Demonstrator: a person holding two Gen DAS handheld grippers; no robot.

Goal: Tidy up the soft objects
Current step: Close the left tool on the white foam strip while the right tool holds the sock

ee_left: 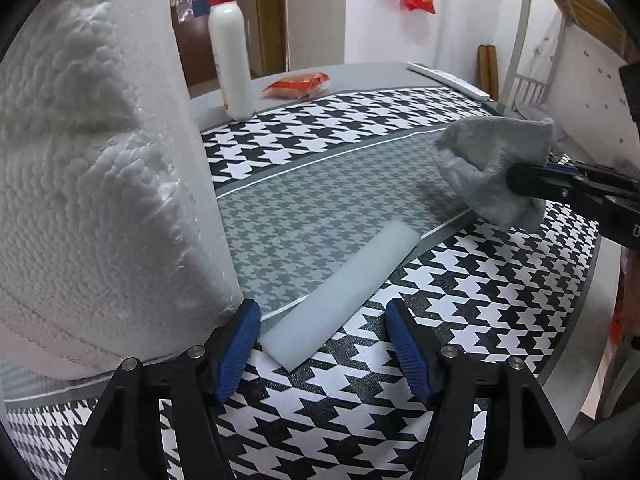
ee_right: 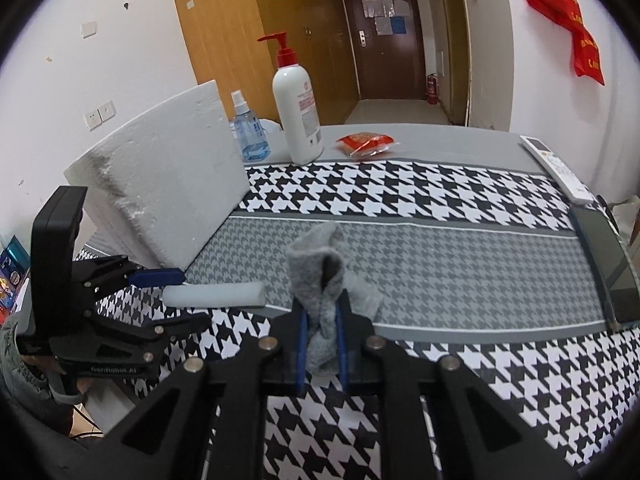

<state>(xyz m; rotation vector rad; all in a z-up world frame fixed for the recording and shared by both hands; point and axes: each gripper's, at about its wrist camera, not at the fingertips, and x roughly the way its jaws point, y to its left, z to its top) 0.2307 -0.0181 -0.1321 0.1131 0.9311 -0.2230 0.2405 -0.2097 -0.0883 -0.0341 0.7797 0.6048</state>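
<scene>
My right gripper (ee_right: pixel 322 312) is shut on a grey cloth (ee_right: pixel 320 272) and holds it a little above the houndstooth tablecloth; the cloth (ee_left: pixel 492 168) and that gripper (ee_left: pixel 520 178) also show at the right of the left wrist view. My left gripper (ee_left: pixel 322 312) is open just above the near end of a white foam strip (ee_left: pixel 344 292), which lies flat on the table. The strip (ee_right: pixel 214 294) and the left gripper (ee_right: pixel 184 300) also show in the right wrist view. A large white foam block (ee_left: pixel 100 168) stands close on the left, touching my left finger.
A white pump bottle (ee_right: pixel 298 112) with red cap, a small blue spray bottle (ee_right: pixel 248 132) and a red snack packet (ee_right: pixel 366 142) stand at the table's far side. A white remote (ee_right: pixel 558 168) and a dark phone (ee_right: pixel 606 256) lie at the right edge.
</scene>
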